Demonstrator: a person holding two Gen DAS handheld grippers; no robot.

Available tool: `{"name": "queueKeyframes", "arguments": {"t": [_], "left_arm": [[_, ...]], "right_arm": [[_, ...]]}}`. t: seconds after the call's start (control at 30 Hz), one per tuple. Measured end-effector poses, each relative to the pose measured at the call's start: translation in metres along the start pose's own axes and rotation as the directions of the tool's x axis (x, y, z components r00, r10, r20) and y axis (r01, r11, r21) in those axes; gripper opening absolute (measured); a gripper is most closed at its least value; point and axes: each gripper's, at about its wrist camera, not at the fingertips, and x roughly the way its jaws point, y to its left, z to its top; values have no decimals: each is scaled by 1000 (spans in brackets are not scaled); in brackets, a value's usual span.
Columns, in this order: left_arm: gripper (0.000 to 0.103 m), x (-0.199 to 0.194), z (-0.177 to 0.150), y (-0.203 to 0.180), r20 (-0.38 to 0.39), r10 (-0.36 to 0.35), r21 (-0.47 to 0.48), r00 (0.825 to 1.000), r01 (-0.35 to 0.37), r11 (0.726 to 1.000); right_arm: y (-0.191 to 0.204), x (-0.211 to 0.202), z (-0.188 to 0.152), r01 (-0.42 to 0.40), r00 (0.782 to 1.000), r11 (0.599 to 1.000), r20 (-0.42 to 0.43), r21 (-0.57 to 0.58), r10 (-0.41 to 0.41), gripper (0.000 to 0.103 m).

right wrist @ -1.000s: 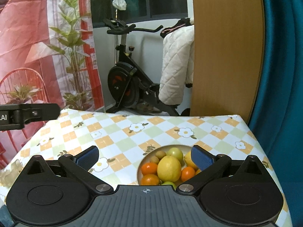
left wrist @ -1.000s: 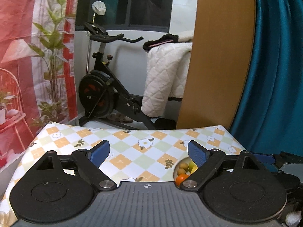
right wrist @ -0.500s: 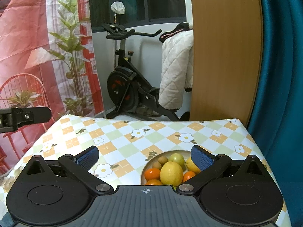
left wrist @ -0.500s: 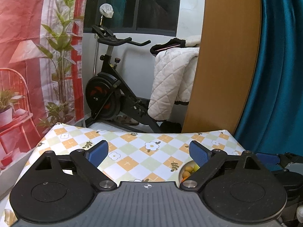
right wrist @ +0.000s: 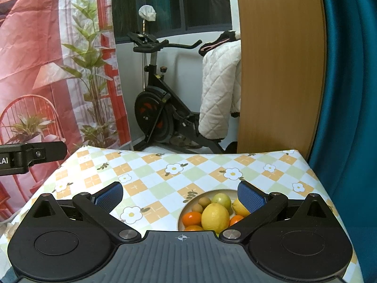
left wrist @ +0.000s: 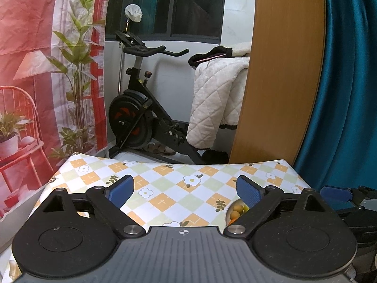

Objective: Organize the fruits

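While both are hovering wide apart (nothing held), the left gripper (left wrist: 186,188) and right gripper (right wrist: 180,194) are facing a round white bowl of citrus fruits (right wrist: 215,214) sitting on the checked floral-cloth surface (right wrist: 150,169).

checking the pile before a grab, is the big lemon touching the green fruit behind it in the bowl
Touching. The right wrist view shows the lemon overlapping the green fruit with no gap between them in the bowl.
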Motion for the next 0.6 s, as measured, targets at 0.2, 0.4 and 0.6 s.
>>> {"name": "queueKeyframes", "arguments": {"t": [0.2,0.4,0.6], "left_arm": [[96,-1,-1,0,0,-1,2,1000,1,1000],[96,-1,-1,-1,-1,0,4,1000,0,1000],[96,-2,-3,0,0,3,7,1000,-3,1000]], "right_arm": [[2,-1,1,-2,1000,1000,0,0,2,102],[2,-1,0,-1,1000,1000,0,0,1,102],[4,-1,0,-2,1000,1000,-2,2,2,102]]}}
